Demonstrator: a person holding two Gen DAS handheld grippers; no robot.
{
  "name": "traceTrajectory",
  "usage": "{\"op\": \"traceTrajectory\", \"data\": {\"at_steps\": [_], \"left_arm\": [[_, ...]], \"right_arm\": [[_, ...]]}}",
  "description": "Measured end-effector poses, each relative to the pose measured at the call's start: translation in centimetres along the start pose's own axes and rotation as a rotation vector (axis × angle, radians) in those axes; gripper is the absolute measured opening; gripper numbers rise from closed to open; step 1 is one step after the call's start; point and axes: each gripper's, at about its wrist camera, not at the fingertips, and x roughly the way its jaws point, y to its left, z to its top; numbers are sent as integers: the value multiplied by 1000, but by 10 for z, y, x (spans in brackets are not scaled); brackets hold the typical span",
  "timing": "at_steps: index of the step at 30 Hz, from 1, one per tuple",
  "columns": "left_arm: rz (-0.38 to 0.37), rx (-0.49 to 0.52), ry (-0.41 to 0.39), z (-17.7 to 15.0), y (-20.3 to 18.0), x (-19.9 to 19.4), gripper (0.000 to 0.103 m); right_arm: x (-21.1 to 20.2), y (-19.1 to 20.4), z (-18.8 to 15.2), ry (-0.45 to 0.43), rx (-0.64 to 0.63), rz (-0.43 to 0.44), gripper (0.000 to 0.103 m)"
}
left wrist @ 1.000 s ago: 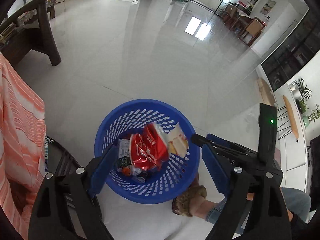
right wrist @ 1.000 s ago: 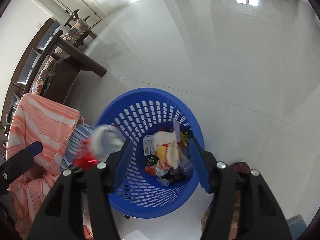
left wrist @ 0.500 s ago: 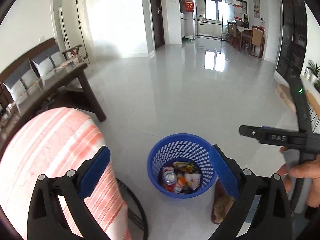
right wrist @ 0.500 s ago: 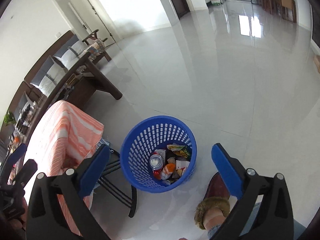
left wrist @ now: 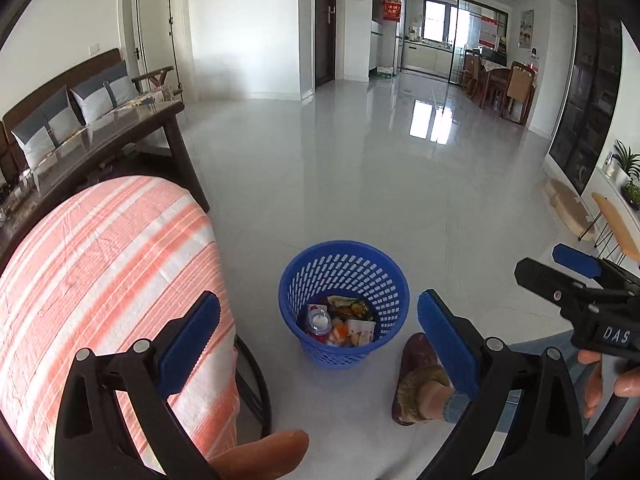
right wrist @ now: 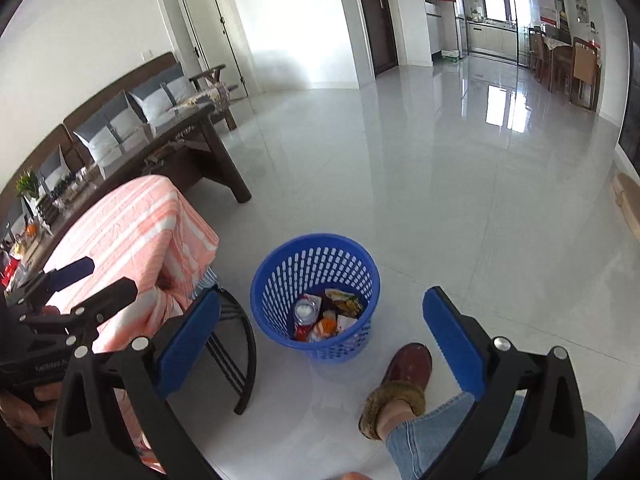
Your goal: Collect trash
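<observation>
Trash [left wrist: 340,322] in upright basket [left wrist: 344,268], bottle [left wrist: 319,321] cap-up

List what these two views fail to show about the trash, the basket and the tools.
- Lower trash in the blue basket: both views, buried under the bottle and wrappers.
- Wrapper labels: too small to read.
- Tabletop under the striped cloth: any leftover trash is cut off by the edge or hidden by the left tool.
- Right tool: left view, body cut off at the edge.
</observation>
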Motion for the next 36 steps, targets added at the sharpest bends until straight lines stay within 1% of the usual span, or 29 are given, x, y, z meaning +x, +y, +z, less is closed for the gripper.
{"op": "traceTrajectory", "data": {"at_steps": [3,6,11,23,36], "left_arm": [[9,7,25,-4,-1,3,98],[0,10,52,-6,-2,5,98],[12,32,69,-8,-5,8,98],[15,26,89,-8,-1,13,98],[10,20,96,-7,1,14,98]], "right_arm": [[-4,9,-6,35,-16,-25,98],[-3,15,-10,64,-36,-56,98],[-1,22,-20,93,-53,-63,98],[-1,29,-23,117,-74,-71,98],[-1,30,-26,122,-73,-68,98]]}}
